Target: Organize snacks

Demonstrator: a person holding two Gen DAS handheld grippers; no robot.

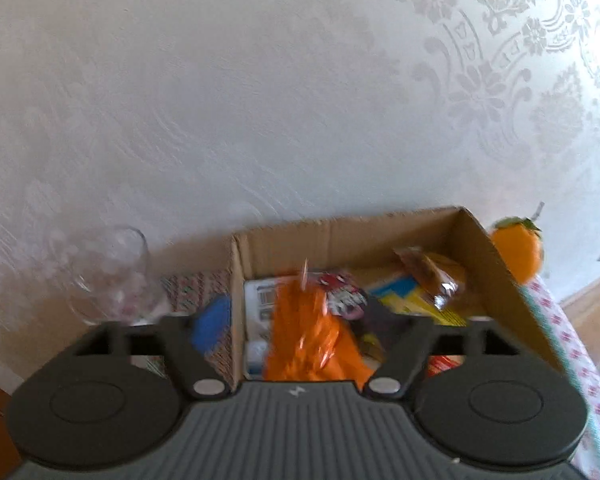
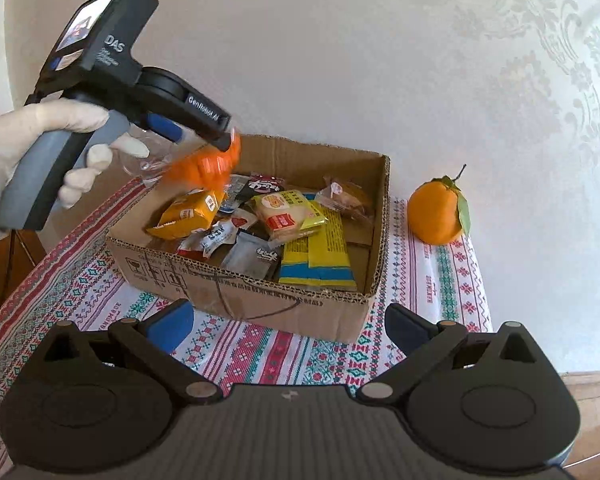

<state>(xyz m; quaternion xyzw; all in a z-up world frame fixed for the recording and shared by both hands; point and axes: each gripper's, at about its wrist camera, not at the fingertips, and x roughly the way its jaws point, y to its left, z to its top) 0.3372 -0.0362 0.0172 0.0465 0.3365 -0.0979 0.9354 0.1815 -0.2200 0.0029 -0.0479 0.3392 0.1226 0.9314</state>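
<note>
Cardboard box [image 2: 256, 292]: one, open-topped, at the centre of the right wrist view, standing on the patterned tablecloth [image 2: 80, 280].
Snack packets in box: roughly ten, overlapping, so no exact count. Identifiable: one yellow-orange packet [image 2: 188, 216], one clear-wrapped cracker pack [image 2: 284, 216], one yellow-and-blue packet [image 2: 318, 256], one brown pastry wrapper [image 2: 346, 198], several small dark and white sachets.
Orange snack bag [image 2: 204, 168]: one, blurred, in the air over the box's 10 o'clock corner, directly below the left tongs.
Orange fruit [image 2: 438, 212]: one, with leaf, on the cloth at 3 o'clock of the box, apart from it.
Glass [image 1: 112, 276]: one, clear, at 9 o'clock of the box in the left wrist view.
Left tongs [image 1: 300, 320]: one, held by a white-gloved hand [image 2: 40, 148]; jaws spread wide, pads clear of the orange snack bag between them; grip released.
Right tongs [image 2: 288, 328]: one, jaws spread wide, empty, near the box's front wall without touching it.
</note>
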